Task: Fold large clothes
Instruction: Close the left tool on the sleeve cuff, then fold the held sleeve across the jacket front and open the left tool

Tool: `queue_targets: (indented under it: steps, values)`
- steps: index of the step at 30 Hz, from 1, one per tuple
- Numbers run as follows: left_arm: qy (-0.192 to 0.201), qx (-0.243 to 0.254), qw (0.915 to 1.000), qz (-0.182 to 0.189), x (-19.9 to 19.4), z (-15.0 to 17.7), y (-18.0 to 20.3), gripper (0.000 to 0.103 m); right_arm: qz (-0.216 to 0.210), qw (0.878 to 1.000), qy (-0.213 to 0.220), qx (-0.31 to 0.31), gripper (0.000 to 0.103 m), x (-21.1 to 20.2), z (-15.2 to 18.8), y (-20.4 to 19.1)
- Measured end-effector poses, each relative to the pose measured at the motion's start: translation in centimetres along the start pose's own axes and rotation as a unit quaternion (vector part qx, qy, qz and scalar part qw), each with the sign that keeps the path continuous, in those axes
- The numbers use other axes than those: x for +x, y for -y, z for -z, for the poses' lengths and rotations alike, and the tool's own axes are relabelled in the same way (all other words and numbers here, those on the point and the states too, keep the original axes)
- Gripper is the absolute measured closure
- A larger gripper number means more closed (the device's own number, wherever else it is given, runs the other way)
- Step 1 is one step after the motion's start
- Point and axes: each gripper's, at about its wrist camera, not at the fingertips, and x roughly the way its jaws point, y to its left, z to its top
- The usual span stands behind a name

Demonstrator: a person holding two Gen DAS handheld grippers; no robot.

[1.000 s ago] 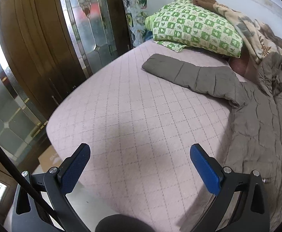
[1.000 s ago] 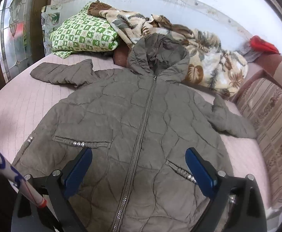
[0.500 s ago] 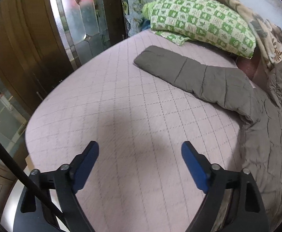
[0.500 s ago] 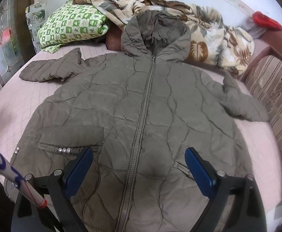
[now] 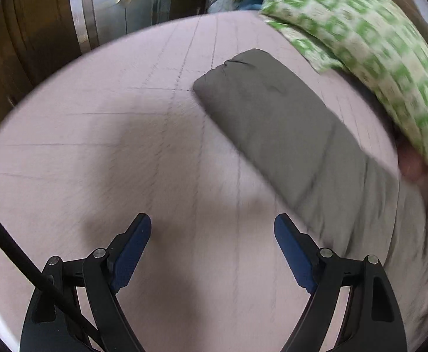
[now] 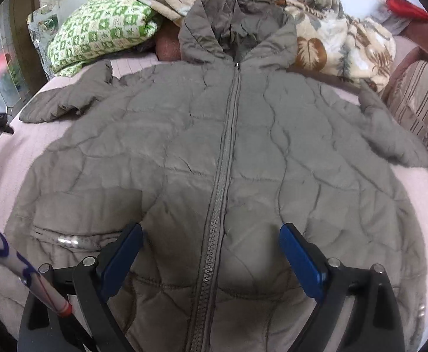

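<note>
A grey-brown quilted hooded jacket (image 6: 228, 152) lies spread flat, front up and zipped, on a pink quilted bed (image 6: 5, 158). Its left sleeve (image 5: 272, 117) stretches out across the bed in the left wrist view, cuff toward the bed's edge. My left gripper (image 5: 212, 234) is open and empty, low over the bare bedcover just short of that sleeve. My right gripper (image 6: 211, 243) is open and empty, hovering over the jacket's lower front with the zipper (image 6: 222, 176) between its jaws.
A green-and-white checked pillow (image 5: 375, 47) and a leaf-patterned blanket (image 6: 331, 38) lie at the head of the bed. A wooden and glass door (image 5: 52, 23) stands beyond the bed's left edge. A striped cushion (image 6: 419, 102) is at the right.
My left gripper has moved forward toward the sleeve, which now looks much closer. My right gripper has moved forward and lower over the jacket's front. Both stayed open.
</note>
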Motion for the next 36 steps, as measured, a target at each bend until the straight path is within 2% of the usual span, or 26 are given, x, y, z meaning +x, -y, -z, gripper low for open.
queue_targets:
  steps: [2,4,5,7,9,10,11,13,16,19,23,26,29,32,34,36]
  values:
    - [0.016,-0.02,0.9997,0.001,0.7,-1.6,0.5,0.018,0.0,1.0,-0.003,0.003,0.006,0.7,0.1,0.2]
    - [0.007,-0.026,0.999,0.036,1.6,-3.1,1.5,0.018,0.001,1.0,-0.004,-0.001,0.006,1.2,0.2,0.2]
    - [0.007,-0.03,0.9987,0.041,2.0,-3.6,1.8,0.018,0.002,1.0,-0.004,-0.002,0.005,1.4,0.3,0.2]
    - [0.01,-0.035,0.9984,0.043,2.7,-4.6,2.9,0.018,0.003,1.0,-0.006,-0.002,0.004,1.9,0.4,0.2]
    - [0.015,-0.034,0.9989,0.027,3.5,-5.3,4.0,0.02,0.003,1.0,-0.007,-0.003,0.003,2.3,0.5,0.3]
    - [0.02,-0.028,0.9994,0.008,3.6,-5.5,4.8,0.032,0.003,1.0,-0.008,-0.003,0.002,2.5,0.5,0.3]
    - [0.024,-0.02,0.9994,-0.013,3.8,-5.6,5.5,0.039,0.003,1.0,-0.008,-0.003,0.001,2.7,0.5,0.2]
    - [0.025,0.01,0.9982,-0.054,3.7,-5.8,6.9,0.076,0.002,1.0,-0.009,-0.003,0.0,3.0,0.5,0.2]
    - [0.03,0.046,0.9968,-0.058,1.5,-5.6,8.9,0.088,-0.003,1.0,-0.01,-0.001,0.0,3.3,0.4,0.4]
    - [0.053,0.074,0.9955,-0.028,-2.6,-4.4,10.9,0.09,-0.009,1.0,-0.007,0.001,0.0,3.5,0.5,0.5]
    - [0.064,0.133,0.9878,0.051,-8.9,-0.4,16.0,0.09,-0.014,1.0,-0.004,0.004,0.0,3.5,0.6,0.6]
    - [0.046,0.192,0.9723,0.125,-12.6,4.1,21.8,0.09,-0.017,1.0,-0.001,0.007,0.0,3.5,0.7,0.6]
    - [0.026,0.249,0.9522,0.175,-15.1,10.0,26.8,0.089,-0.022,1.0,0.0,0.011,0.0,3.4,0.7,0.7]
    - [0.019,0.291,0.9368,0.194,-16.5,14.8,30.0,0.079,-0.029,0.999,0.0,0.016,0.0,3.4,0.7,0.9]
    - [0.008,0.31,0.9293,0.201,-17.6,17.3,30.4,0.057,-0.035,0.999,0.0,0.02,0.0,3.4,0.7,1.2]
    - [0.006,0.319,0.9256,0.204,-18.8,19.3,29.9,0.054,-0.039,0.999,0.001,0.022,0.0,3.3,0.7,1.3]
